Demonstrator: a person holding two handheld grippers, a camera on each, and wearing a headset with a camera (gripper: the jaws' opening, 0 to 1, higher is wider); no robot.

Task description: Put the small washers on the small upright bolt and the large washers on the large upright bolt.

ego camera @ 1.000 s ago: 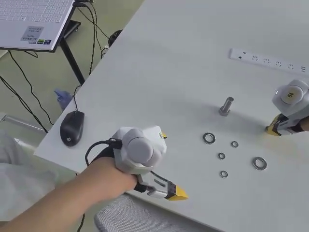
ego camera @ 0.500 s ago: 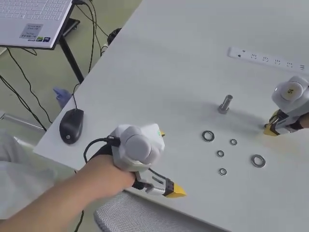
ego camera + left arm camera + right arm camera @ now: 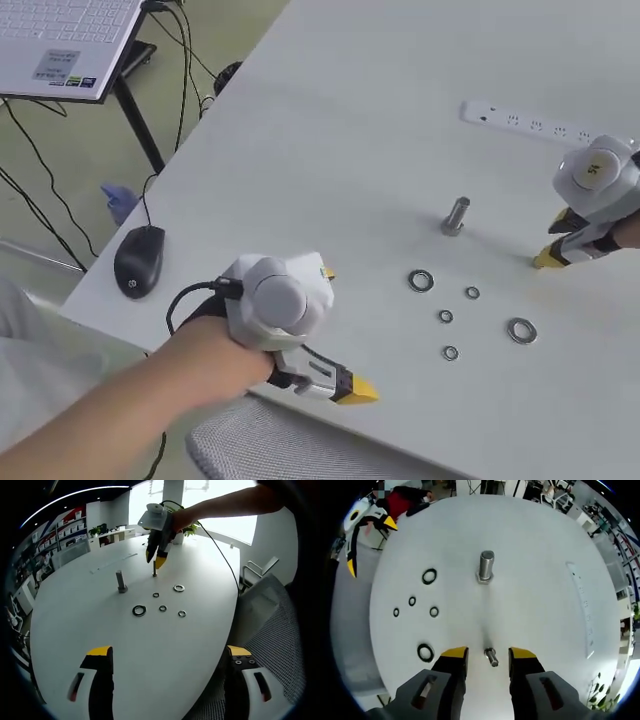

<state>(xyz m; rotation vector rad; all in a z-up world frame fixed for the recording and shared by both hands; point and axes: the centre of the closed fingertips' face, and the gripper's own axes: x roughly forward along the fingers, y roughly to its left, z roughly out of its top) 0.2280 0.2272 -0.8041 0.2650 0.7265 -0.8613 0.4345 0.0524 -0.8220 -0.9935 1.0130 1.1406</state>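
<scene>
The large upright bolt (image 3: pixel 455 215) (image 3: pixel 486 566) (image 3: pixel 120 581) stands mid-table. The small upright bolt (image 3: pixel 491 656) (image 3: pixel 154 570) sits between the open tips of my right gripper (image 3: pixel 488 654) (image 3: pixel 550 260), untouched by them. Two large washers (image 3: pixel 421 281) (image 3: pixel 521 329) and three small washers (image 3: pixel 472 293) (image 3: pixel 445 316) (image 3: pixel 450 352) lie flat in front of the large bolt. Near the table's front edge, well short of the washers, my left gripper (image 3: pixel 357 391) (image 3: pixel 169 654) is wide open and holds nothing.
A white power strip (image 3: pixel 530 125) lies at the back right. A black mouse (image 3: pixel 138 260) sits near the table's left edge, with a laptop (image 3: pixel 60 40) on a stand beyond it. A grey chair (image 3: pixel 250 450) is below the front edge.
</scene>
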